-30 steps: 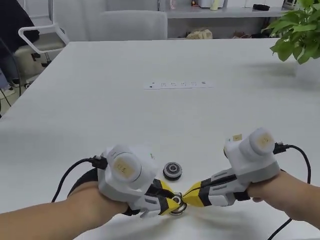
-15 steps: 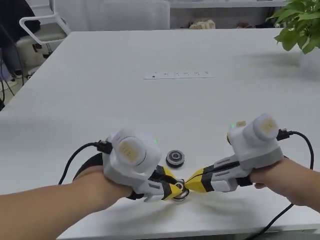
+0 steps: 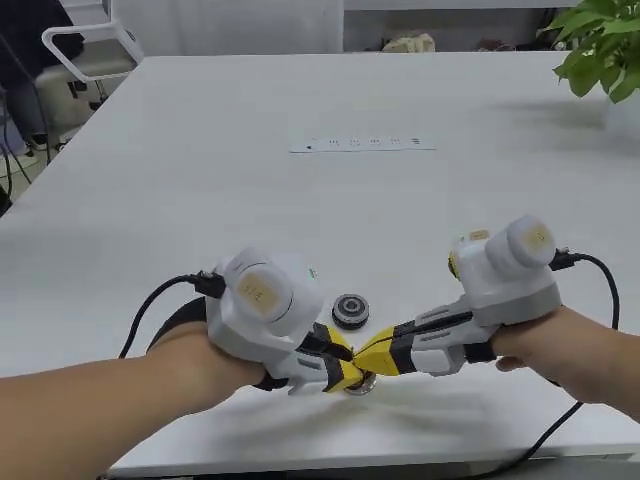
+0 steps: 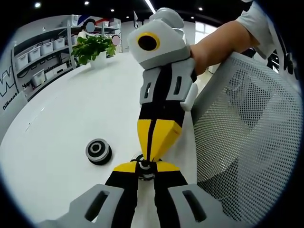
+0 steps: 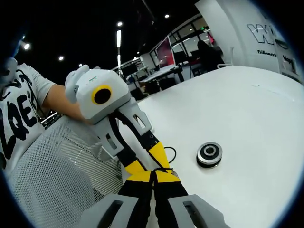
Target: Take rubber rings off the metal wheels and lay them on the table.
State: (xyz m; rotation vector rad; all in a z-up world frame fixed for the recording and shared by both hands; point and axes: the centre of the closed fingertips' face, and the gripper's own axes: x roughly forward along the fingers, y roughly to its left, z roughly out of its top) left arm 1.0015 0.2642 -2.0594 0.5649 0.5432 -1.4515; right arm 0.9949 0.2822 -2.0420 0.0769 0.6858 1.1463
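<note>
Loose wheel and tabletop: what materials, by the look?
Loose wheel: the hub is likely metal, going by the silvery ring with a sheen around a dark centre. Its outer band is matte black, probably rubber. Tabletop: white, smooth, with a faint sheen. It could be laminate or painted board; I can't tell which.

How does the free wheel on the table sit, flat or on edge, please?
Flat: the wheel lies on the table, round face up.

The white table [image 3: 200,150] carries one wheel [image 3: 350,310], black-rimmed, lying flat just beyond the tips of your left gripper [image 3: 350,378]. Well past it lies a thin white strip [image 3: 362,144]; a potted plant [image 3: 600,50] stands far off, out beyond your right gripper [image 3: 364,362].
</note>
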